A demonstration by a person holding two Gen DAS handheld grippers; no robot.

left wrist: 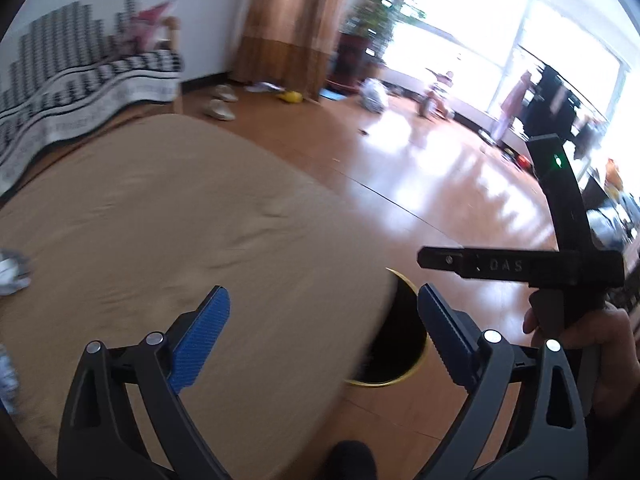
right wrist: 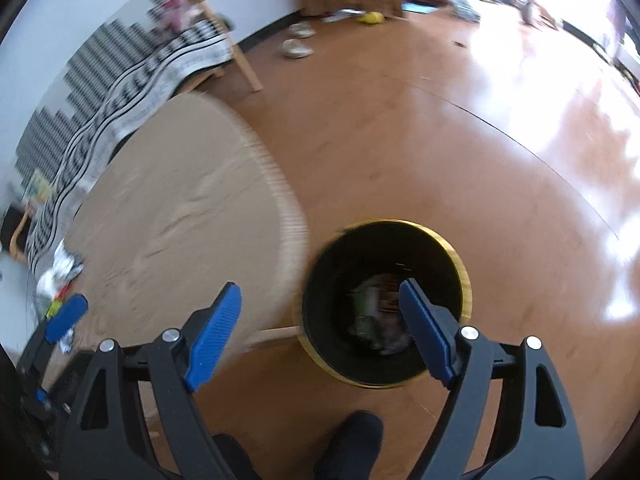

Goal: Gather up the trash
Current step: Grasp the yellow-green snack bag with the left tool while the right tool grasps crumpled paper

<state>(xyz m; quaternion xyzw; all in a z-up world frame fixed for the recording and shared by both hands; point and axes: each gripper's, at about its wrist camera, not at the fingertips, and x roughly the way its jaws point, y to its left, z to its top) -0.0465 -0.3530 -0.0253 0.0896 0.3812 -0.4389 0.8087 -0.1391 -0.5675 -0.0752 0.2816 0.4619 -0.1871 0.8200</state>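
My left gripper (left wrist: 322, 294) is open and empty over the near edge of a round tan table (left wrist: 160, 220). Crumpled trash (left wrist: 12, 272) lies at the table's left edge. A black bin with a gold rim (left wrist: 400, 382) peeks out past the table edge. In the right wrist view my right gripper (right wrist: 320, 288) is open and empty, hanging above the bin's rim (right wrist: 460, 264). Wrappers and paper (right wrist: 376, 312) lie at the bin's bottom. More crumpled trash (right wrist: 60, 272) sits on the table near one blue finger (right wrist: 66, 318) of the left gripper.
A hand (left wrist: 600, 336) holds the right gripper's black body (left wrist: 560, 268) right of the bin. A foot (right wrist: 348, 440) stands on the wooden floor (right wrist: 440, 120). A black-and-white patterned bench (right wrist: 140, 72) is behind the table. Slippers (right wrist: 298, 48) and toys lie far off.
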